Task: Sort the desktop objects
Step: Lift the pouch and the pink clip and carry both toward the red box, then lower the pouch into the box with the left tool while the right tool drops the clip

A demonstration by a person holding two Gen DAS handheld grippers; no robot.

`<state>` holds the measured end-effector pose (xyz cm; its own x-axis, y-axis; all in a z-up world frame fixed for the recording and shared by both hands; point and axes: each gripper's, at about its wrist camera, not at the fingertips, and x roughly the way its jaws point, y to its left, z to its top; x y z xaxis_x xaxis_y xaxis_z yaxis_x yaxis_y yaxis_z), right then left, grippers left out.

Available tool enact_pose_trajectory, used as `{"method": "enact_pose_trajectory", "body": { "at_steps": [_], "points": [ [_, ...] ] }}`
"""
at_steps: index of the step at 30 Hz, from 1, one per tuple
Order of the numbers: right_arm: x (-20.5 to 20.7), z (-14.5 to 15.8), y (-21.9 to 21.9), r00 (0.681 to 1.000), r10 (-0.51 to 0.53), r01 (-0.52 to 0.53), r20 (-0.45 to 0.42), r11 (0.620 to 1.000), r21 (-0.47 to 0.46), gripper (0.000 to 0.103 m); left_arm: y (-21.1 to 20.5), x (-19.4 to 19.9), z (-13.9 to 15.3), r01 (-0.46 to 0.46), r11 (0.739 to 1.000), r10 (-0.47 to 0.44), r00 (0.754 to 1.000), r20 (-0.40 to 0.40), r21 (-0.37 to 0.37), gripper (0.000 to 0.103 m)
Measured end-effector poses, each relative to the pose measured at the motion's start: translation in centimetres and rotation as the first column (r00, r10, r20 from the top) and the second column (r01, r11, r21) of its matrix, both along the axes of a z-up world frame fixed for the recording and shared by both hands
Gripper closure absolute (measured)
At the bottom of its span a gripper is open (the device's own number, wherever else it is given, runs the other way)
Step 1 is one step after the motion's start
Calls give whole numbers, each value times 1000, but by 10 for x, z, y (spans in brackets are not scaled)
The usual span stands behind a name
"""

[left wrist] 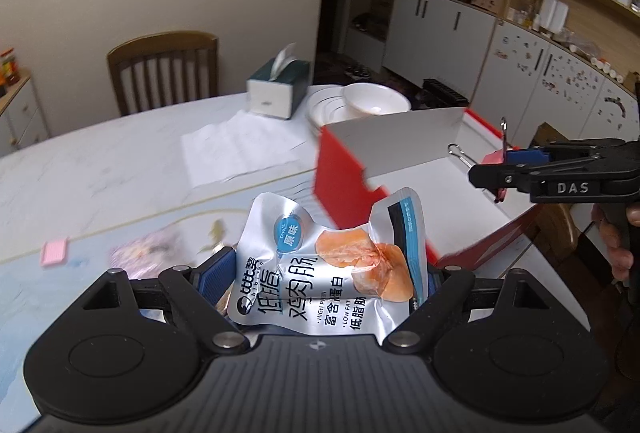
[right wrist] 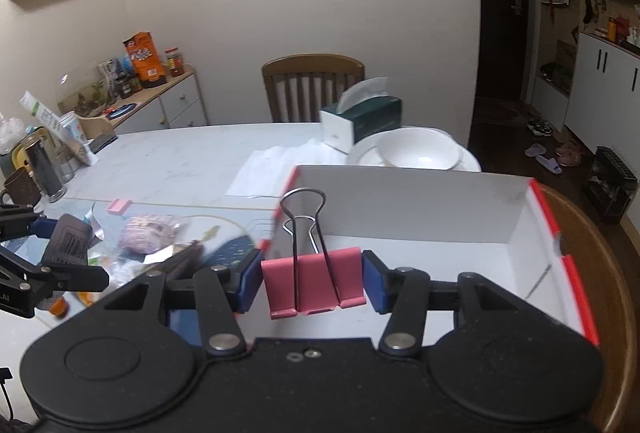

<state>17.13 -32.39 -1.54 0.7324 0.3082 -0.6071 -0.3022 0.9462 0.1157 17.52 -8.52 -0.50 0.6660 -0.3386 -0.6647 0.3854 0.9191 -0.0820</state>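
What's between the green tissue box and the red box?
In the right wrist view, a white bowl sitting on a white plate lies between the tissue box and the red box. The left wrist view shows this too.

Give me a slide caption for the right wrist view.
Right gripper clamps a pink binder clip above the open red-and-white box on the table.

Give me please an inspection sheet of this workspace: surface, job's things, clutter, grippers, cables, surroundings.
Surface: white marble-look table.
Job's things: silver snack pouch; pink binder clip; open red box, white inside.
Clutter: tissue box, stacked white bowls, pink eraser, paper sheet.
Grippers: left gripper grips the pouch; right gripper clamps the clip above the box.
Cables: nothing seen.
Surroundings: wooden chair, cabinets.
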Motion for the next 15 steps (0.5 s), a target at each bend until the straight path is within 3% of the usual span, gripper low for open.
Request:
{"method": "enact_pose_trajectory", "body": {
  "at_steps": [15],
  "points": [
    [27, -16, -62, 999, -42, 41, -26, 999, -25, 52, -95, 59, -1, 118, 991, -119, 993, 23, 63, 16]
  ]
}}
